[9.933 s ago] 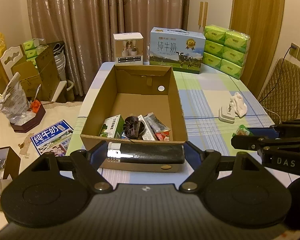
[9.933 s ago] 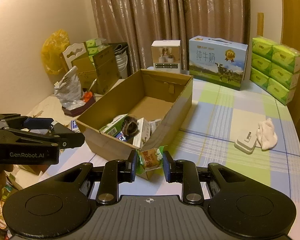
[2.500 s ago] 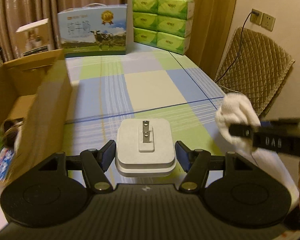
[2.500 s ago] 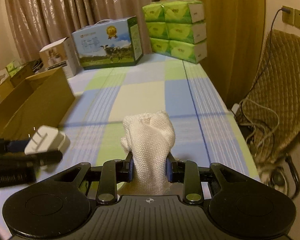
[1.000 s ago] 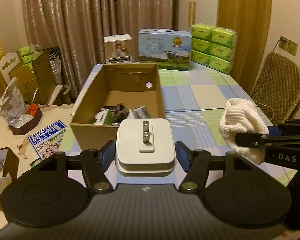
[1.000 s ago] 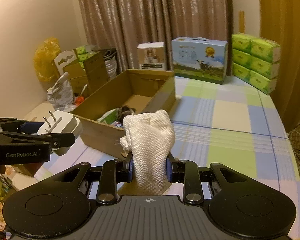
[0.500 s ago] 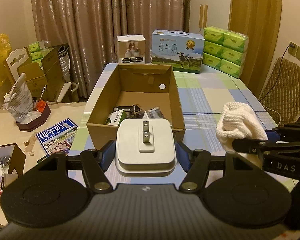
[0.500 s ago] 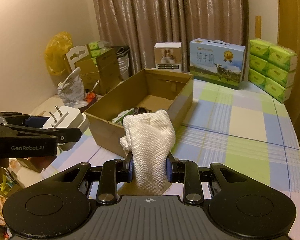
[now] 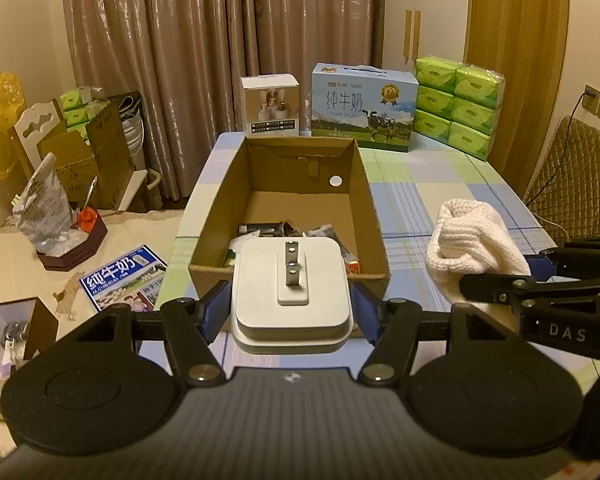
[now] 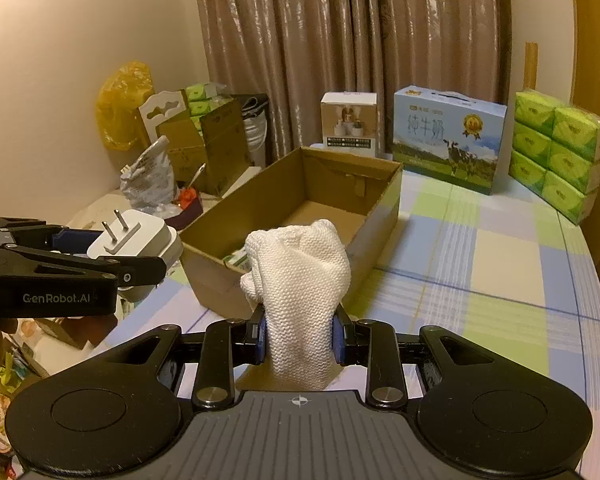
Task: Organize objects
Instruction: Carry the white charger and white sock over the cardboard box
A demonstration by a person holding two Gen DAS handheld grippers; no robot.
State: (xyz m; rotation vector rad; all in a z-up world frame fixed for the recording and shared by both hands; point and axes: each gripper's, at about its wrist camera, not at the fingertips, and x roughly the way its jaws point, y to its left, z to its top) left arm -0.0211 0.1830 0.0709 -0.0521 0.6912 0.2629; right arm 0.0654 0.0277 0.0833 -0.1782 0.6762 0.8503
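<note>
With our left claw (image 9: 291, 314) clamping the plug (image 9: 291, 280) and our right claw (image 10: 299, 338) pinching the cloth (image 10: 300, 276), both short of the box (image 9: 370, 216), we risk a drop on the worktop (image 10: 500, 264), perhaps clipping the near wall.

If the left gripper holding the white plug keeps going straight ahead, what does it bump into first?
Probably the cardboard box: the left gripper, clamped on the white plug, points at its near wall or over it, though depth is unclear.
</note>
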